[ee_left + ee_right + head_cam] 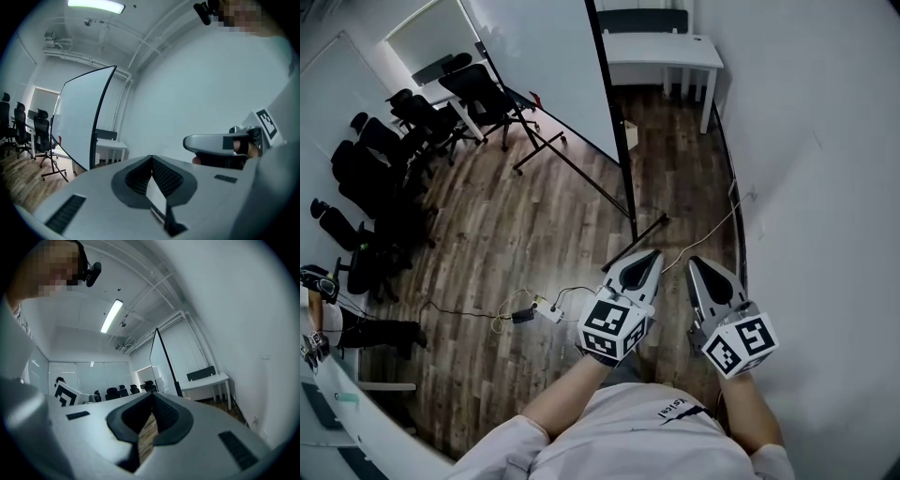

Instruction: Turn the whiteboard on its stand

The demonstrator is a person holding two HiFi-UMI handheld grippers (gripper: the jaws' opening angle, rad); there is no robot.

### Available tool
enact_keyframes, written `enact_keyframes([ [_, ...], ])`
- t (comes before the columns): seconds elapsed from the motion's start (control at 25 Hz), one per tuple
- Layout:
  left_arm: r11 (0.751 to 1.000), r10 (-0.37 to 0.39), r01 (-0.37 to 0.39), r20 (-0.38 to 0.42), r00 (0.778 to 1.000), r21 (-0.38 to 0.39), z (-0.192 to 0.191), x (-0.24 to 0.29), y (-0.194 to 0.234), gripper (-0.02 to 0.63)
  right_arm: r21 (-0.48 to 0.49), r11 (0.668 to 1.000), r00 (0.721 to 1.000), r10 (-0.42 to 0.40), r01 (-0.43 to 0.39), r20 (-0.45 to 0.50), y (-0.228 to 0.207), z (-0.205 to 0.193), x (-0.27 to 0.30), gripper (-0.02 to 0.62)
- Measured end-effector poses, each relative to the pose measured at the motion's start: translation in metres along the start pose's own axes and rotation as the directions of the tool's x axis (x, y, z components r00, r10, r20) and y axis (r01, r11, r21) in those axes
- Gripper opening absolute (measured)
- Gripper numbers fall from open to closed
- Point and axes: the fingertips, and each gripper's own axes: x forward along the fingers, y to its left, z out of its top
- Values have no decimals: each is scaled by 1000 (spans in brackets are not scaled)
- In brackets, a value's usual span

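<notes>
The whiteboard [544,66] is a tall white panel in a black frame, standing on a black wheeled stand [581,173] across the wooden floor ahead of me. It also shows in the left gripper view as the whiteboard [82,117], and nearly edge-on in the right gripper view as the whiteboard [161,359]. My left gripper [652,255] and right gripper [698,264] are held side by side, short of the stand's near foot. Both are shut and hold nothing. Neither touches the board.
Several black office chairs [403,141] crowd the left side. A white desk [661,52] stands behind the board, with a small box [630,134] on the floor near it. A power strip with cables [546,309] lies by my feet. A white wall [825,169] runs close on the right.
</notes>
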Motion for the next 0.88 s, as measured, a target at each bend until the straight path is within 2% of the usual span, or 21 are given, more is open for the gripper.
enact_keyframes([
  [0.2, 1000, -11, 10, 6, 1000, 12, 16, 31, 69, 11, -12, 1000, 1000, -18, 18, -1, -5, 5, 74, 14],
  [0.4, 1000, -21, 21, 1, 1000, 15, 11, 56, 131, 11, -1, 999, 999, -54, 54, -5, -14, -1, 132, 14],
  [0.68, 1000, -18, 18, 2, 1000, -7, -6, 98, 181, 11, -3, 999, 998, -43, 43, -41, -37, -19, 188, 14],
  [0.88, 1000, 19, -19, -20, 1000, -8, -21, 141, 215, 11, -22, 1000, 998, 1, -3, -68, -66, -30, 238, 14],
])
